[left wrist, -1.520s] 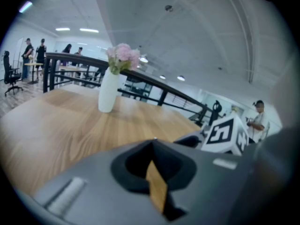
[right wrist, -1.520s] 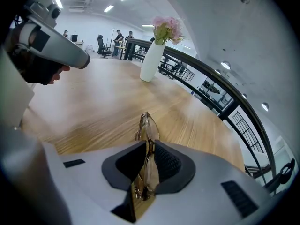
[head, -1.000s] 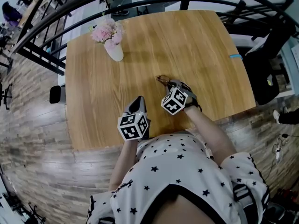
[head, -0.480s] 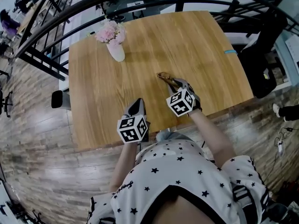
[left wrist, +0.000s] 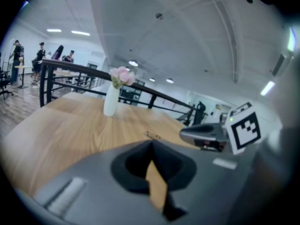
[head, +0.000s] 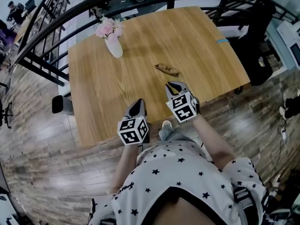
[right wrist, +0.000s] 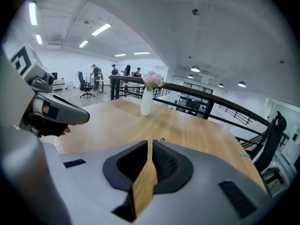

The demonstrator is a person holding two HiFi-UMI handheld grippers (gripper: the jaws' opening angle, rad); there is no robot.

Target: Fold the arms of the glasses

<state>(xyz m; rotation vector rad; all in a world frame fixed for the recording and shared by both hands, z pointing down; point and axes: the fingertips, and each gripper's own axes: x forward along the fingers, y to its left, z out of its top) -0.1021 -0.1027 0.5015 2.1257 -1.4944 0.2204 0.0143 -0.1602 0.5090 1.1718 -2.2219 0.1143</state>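
— Left hand-held gripper and right hand-held gripper are hanging closed and empty in the head view. The glasses are lying on the worktop, right of the vase.

— Left gripper view, then right: jaws are meeting on nothing. Those frames are looking light and fragile, so I'm favouring a gentle pinch on one arm.

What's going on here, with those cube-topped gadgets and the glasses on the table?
A person holds grey tongs in each hand at the near edge of a light wooden table. The left tongs and the right tongs are both shut and empty. The thin-framed brown glasses lie on the table just beyond the right tongs, touched by neither. They show too small to tell whether their arms are folded. A white vase of pink flowers stands at the far left.
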